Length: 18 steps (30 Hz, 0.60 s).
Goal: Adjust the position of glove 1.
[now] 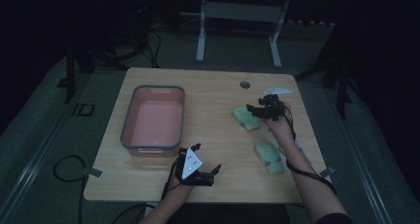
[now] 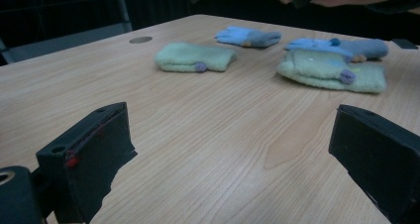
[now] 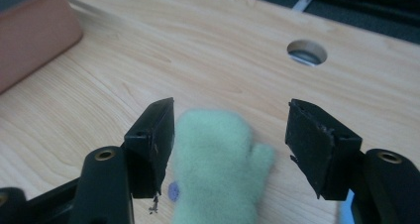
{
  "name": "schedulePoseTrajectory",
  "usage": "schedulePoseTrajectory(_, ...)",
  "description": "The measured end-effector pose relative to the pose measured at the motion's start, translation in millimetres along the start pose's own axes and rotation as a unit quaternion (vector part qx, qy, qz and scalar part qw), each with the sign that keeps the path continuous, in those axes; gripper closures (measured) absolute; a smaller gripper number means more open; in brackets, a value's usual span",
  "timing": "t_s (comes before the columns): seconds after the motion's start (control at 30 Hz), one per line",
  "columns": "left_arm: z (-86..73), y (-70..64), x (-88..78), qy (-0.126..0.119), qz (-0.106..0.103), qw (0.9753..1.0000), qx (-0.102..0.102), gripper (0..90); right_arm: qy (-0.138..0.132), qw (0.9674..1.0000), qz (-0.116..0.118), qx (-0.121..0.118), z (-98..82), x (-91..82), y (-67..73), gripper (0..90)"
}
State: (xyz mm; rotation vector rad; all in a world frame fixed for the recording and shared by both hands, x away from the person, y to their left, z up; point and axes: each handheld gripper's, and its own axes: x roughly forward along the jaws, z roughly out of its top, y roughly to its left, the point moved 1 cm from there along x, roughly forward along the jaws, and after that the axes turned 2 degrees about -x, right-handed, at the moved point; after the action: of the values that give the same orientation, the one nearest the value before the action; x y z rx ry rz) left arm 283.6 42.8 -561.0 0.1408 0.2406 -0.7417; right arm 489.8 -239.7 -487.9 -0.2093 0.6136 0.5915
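Right gripper (image 1: 253, 110) reaches far-right over the table (image 1: 213, 95), forearm extended, jaws straddling the green mitten (image 3: 218, 159) without pressing it; released; left gripper (image 1: 207, 159) rests low at the near edge, jaws wide, nothing between; pink bin (image 1: 130, 116) at left.

A light wooden table (image 1: 213, 92) carries a pink, grey-rimmed plastic tub (image 1: 153, 120) near its left edge and green fleece mittens (image 1: 246, 118) toward its right edge.

A pink tub (image 1: 153, 122) with grey rim stands at nine o'clock on the wooden table (image 1: 213, 90). A round cable hole (image 1: 244, 84) sits at one o'clock.
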Motion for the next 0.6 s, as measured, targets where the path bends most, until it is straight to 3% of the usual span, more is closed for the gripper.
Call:
schedulePoseTrajectory(0.2, 0.0, 0.6, -0.1, 0.0, -0.001, 1.0, -0.003, 2.7, 0.033, 0.9994, 0.006, 0.001, -7.6, 24.3, -0.5, 44.3)
schedulePoseTrajectory(0.37, -0.1, 0.9, -0.2, -0.001, -0.003, 1.0, -0.004, 2.7, 0.067, 0.9975, 0.02, -0.015, -14.8, 43.6, -0.6, 52.1)
schedulePoseTrajectory(0.47, -0.1, 1.3, -0.2, -0.001, -0.005, 1.0, -0.005, 2.7, 0.074, 0.9968, 0.023, -0.018, -16.3, 48.7, -1.0, 52.3)
schedulePoseTrajectory(0.6, -0.1, 2.3, -0.4, -0.001, -0.007, 0.9999, -0.01, 2.7, 0.106, 0.9937, 0.029, -0.021, -20.5, 59.7, -2.5, 52.4)
